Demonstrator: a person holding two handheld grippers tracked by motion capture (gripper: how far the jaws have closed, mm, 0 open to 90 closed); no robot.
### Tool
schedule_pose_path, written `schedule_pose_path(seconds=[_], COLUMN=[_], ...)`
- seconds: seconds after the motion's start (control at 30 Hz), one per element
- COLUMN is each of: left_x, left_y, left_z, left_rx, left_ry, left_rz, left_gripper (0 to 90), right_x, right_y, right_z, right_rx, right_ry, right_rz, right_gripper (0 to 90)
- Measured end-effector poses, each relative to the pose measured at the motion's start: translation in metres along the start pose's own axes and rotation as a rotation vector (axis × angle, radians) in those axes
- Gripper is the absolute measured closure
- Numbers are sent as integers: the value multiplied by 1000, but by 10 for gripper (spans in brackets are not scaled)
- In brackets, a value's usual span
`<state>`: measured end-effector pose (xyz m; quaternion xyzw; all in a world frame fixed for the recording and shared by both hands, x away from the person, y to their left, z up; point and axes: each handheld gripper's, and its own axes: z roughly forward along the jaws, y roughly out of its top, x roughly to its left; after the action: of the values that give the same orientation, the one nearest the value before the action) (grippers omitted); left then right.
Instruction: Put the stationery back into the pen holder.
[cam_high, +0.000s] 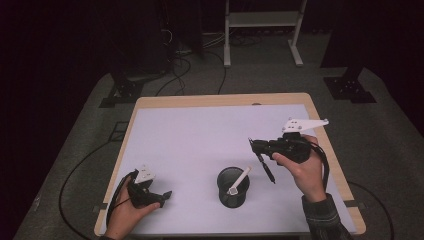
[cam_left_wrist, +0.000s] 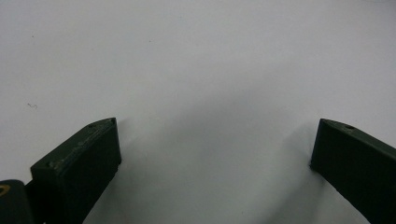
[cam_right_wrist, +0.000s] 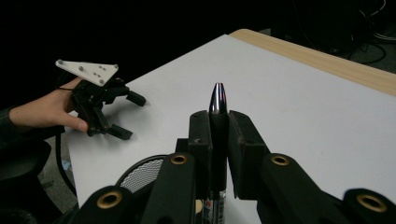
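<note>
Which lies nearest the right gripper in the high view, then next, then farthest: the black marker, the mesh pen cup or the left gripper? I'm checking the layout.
1. Black marker: clamped in the right gripper, hanging down from its jaws.
2. Mesh pen cup: below and left of it, near the table's front edge.
3. Left gripper: far left, at the front corner.

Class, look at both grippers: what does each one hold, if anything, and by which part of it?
The right gripper clamps a black pen near its silver-tipped upper end, the barrel hanging down beside the mesh cup. The left gripper holds nothing; its jaws stand open.
</note>
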<state>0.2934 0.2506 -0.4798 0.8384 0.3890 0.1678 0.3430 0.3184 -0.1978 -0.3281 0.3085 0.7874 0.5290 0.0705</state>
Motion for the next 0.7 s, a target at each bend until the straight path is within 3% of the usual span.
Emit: schedule_pose_path(seconds=[0.7], left_x=[0], left_y=[0], left_z=[0], left_rx=[0], left_ry=[1], left_rz=[1], left_gripper=[7], right_x=[27], right_y=[7], right_z=[10], right_rx=[-33], right_ry=[81], right_rz=[-53], right_gripper=[793])
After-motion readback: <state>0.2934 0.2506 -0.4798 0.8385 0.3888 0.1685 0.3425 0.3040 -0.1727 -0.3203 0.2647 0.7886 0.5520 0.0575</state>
